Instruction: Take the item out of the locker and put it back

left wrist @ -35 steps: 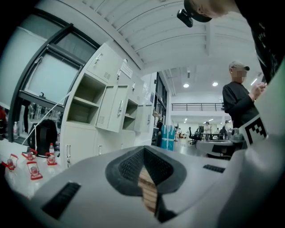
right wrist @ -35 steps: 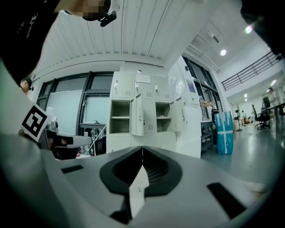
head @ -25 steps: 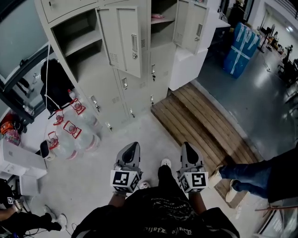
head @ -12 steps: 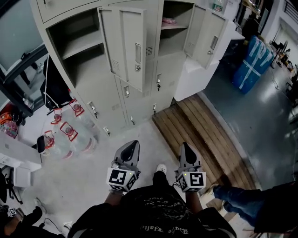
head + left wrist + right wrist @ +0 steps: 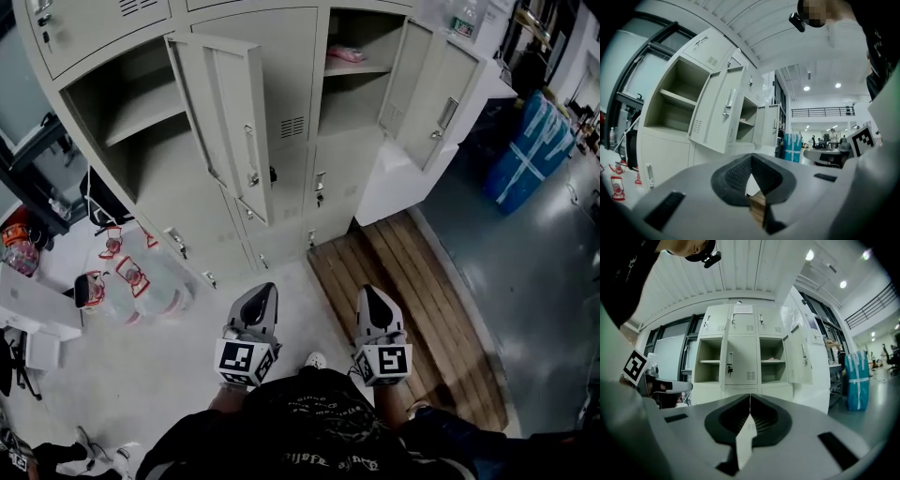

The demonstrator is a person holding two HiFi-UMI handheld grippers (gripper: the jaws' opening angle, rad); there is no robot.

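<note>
A beige locker bank (image 5: pixel 281 141) stands ahead with two doors swung open. In the upper right open compartment a pink item (image 5: pixel 347 53) lies on a shelf; the right gripper view shows the pink item (image 5: pixel 772 359) too. The left open compartment (image 5: pixel 131 112) looks empty. My left gripper (image 5: pixel 262 295) and right gripper (image 5: pixel 372 298) are held level side by side, well short of the lockers, over the floor. The left gripper (image 5: pixel 751 157) has its jaws together with nothing between them. The right gripper (image 5: pixel 750 395) is likewise shut and empty.
Several clear water jugs with red handles (image 5: pixel 141 281) lie by the locker's foot at left, beside a black bag (image 5: pixel 103 202). A wooden pallet (image 5: pixel 412 291) lies on the floor at right, a white cabinet (image 5: pixel 394 178) beyond it, and blue wrapped packs (image 5: pixel 530 155) farther right.
Both grippers have come closer to the lockers, which now fill more of the head view. The jeans-clad leg at lower right has slid almost out of view. Both jaws stay shut.
</note>
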